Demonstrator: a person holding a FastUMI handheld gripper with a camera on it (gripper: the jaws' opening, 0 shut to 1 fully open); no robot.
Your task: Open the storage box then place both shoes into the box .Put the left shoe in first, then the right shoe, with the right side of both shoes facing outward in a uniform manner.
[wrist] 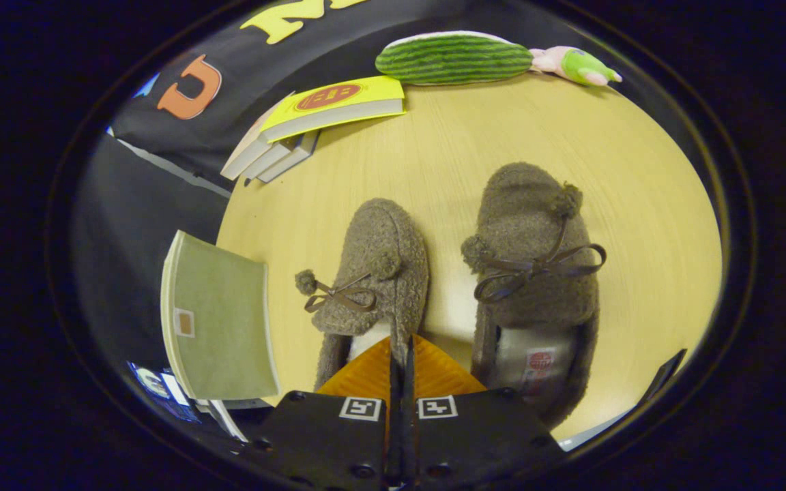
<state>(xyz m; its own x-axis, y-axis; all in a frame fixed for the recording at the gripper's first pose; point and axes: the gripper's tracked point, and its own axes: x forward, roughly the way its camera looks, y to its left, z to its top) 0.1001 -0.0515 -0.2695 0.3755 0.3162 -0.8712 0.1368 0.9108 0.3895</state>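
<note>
The gripper [401,354], fingers closed on the fuzzy grey-brown left slipper's [379,273] heel wall, aligns with its long axis.

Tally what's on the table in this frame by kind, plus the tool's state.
Fuzzy slippers: 2, left slipper and right slipper
Book piles: 2, yellow-topped stack and green-covered pile
Plush toys: 2, watermelon plush and pink-green toy
Total: 6
Tool: fingers together at the left slipper's rim.
</note>
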